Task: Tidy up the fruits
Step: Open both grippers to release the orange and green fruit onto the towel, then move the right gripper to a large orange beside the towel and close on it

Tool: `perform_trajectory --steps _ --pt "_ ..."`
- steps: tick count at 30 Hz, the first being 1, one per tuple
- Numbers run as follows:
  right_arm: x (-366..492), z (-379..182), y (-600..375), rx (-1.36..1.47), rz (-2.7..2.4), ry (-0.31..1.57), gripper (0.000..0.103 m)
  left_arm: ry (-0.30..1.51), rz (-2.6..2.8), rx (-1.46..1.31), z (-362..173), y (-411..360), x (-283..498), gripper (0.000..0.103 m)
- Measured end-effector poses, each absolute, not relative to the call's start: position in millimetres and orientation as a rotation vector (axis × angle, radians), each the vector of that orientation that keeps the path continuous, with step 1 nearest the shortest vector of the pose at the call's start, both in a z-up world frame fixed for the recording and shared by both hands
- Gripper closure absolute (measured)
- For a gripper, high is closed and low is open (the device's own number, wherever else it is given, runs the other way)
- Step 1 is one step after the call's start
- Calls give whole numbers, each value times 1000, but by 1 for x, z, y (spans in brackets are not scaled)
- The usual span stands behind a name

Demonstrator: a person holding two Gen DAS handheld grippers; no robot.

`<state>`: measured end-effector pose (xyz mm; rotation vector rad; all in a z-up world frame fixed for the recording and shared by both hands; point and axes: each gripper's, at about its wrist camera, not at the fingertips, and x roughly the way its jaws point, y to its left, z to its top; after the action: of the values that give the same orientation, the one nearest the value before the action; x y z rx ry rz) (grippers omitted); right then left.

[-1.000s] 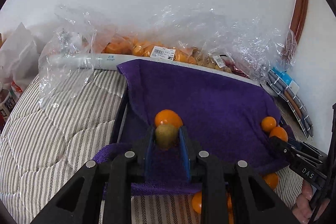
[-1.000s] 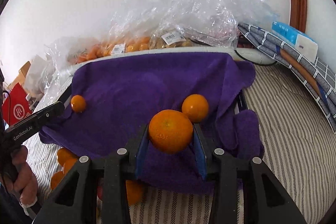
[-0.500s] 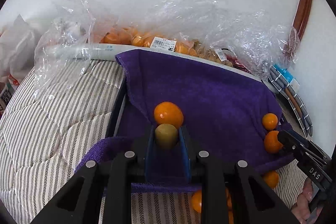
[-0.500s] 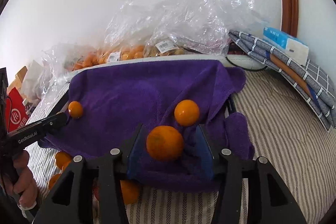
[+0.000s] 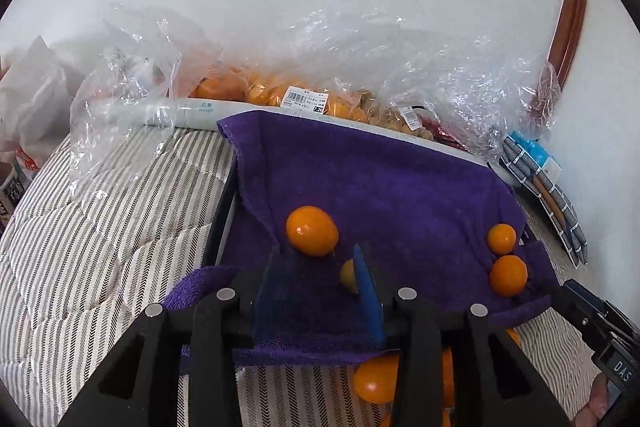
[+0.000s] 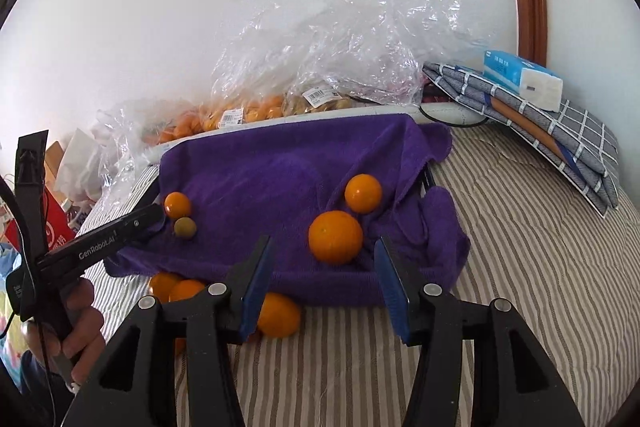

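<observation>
A purple towel [image 5: 380, 187] lies over a tray on the bed; it also shows in the right wrist view [image 6: 280, 171]. My left gripper [image 5: 320, 267] is open; a small greenish-yellow fruit [image 5: 347, 275] lies on the towel by its right finger, next to an orange [image 5: 312, 230]. My right gripper [image 6: 324, 251] is open, just behind a large orange [image 6: 335, 236] that rests on the towel with a smaller orange [image 6: 363, 193] beyond it. In the right wrist view the green fruit [image 6: 185, 227] and an orange [image 6: 177, 205] sit by the left gripper's tip.
Several loose oranges [image 6: 276, 315] lie on the striped quilt [image 6: 500, 267] in front of the towel. Clear plastic bags of fruit [image 5: 304, 99] line the wall. Folded cloths and a tissue pack [image 6: 520, 79] sit at the right.
Both grippers opened and drew back. The left let go of the small green fruit beside the orange; the right let go of the large orange onto the towel.
</observation>
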<state>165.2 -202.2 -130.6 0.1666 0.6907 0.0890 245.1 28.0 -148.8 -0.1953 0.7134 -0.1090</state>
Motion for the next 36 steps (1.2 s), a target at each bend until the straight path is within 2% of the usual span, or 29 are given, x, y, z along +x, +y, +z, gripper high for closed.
perform_trajectory --steps 6,9,18,32,36 --pt "150 -135 -200 193 91 722 52 677 -78 -199 -146 37 233 66" --pt "143 -137 -196 176 109 741 52 640 -62 -203 -143 43 224 60" --pt "121 -131 -187 116 126 737 52 622 -18 -177 -145 53 195 60" --pt "121 -159 -156 88 180 794 52 698 43 -235 -157 88 172 59" --pt "134 -160 -157 56 140 789 57 712 34 -253 -159 90 173 59"
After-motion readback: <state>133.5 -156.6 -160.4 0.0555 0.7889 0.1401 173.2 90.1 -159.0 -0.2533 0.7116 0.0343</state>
